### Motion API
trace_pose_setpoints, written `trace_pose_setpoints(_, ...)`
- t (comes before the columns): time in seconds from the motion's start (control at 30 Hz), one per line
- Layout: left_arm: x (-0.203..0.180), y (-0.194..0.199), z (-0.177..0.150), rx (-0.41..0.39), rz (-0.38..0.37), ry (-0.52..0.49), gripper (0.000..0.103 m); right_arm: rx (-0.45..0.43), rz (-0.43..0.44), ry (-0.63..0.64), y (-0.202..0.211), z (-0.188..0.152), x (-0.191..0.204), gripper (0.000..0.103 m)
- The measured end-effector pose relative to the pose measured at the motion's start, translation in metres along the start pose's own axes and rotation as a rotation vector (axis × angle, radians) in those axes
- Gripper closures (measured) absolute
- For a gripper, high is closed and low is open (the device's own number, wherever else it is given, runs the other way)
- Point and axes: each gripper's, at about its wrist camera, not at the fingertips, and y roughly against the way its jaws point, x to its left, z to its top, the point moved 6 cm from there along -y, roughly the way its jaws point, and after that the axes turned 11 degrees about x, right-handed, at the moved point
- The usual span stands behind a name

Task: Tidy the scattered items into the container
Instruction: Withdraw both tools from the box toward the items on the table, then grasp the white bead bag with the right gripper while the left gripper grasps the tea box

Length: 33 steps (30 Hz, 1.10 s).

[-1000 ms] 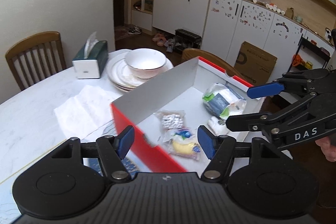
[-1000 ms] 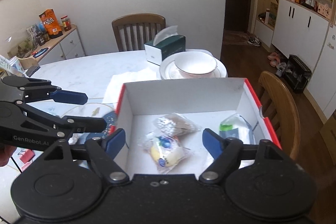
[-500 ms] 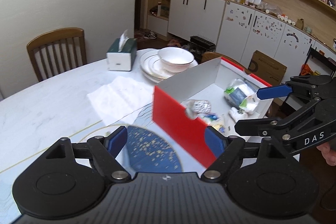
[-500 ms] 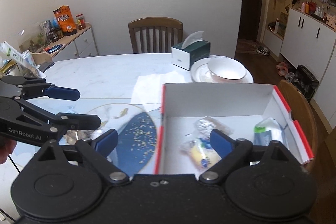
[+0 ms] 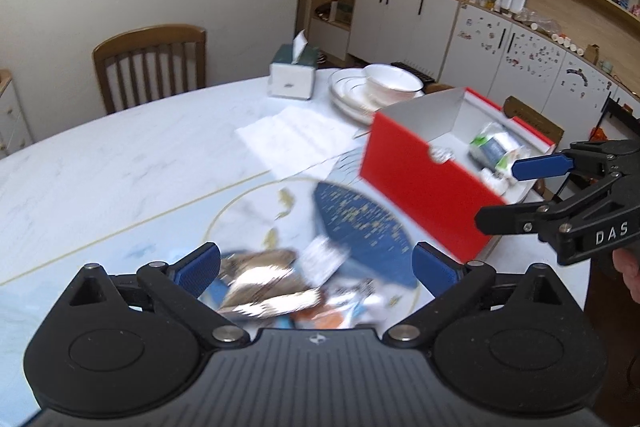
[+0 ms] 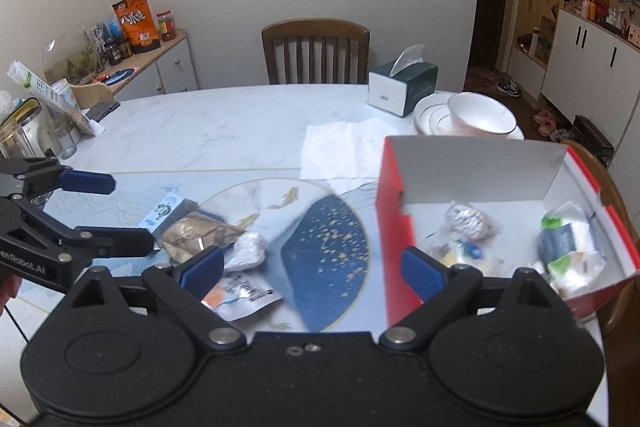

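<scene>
Both tools are empty: the left gripper (image 5: 316,265), low in the left wrist view, is opening its jaws above a blurred heap of snack packets (image 5: 264,283), while the right gripper (image 6: 312,267) stands wide over the table (image 6: 224,131). Right of centre sits the red box (image 6: 476,163), already holding a few packets (image 6: 568,243).

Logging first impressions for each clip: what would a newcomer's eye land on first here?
Probably the red cardboard box with a white inside, standing open on the right of the marble table with a few wrapped packets already in it. Next, the loose pile of foil and plastic snack packets left of the box, lying on the table's blue-and-gold inlay. The left gripper, jaws opening, hovers over that pile with nothing gripped.
</scene>
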Motion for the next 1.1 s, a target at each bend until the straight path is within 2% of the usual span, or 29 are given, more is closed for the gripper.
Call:
trace_pose_setpoints(0.27, 0.047, -0.002, -0.026, 0.031, 0.053, 0.023, 0.000, 0.033, -0.012, -0.023, -0.022, 0.000, 0.032, 0.008)
trace_pose_setpoints(0.63, 0.099, -0.035, -0.031, 0.064, 0.145, 0.050, 0.000, 0.060, -0.041, -0.067, -0.062, 0.013, 0.049, 0.009)
trace_pose_setpoints(0.87, 0.112, -0.063, -0.028, 0.092, 0.190, 0.051, 0.000, 0.089, -0.059, -0.079, -0.088, 0.015, 0.051, 0.013)
trace_pose_setpoints(1.1, 0.117, -0.086, -0.025, 0.122, 0.197, 0.064, 0.000, 0.122, -0.061, -0.102, -0.109, 0.020, 0.049, 0.017)
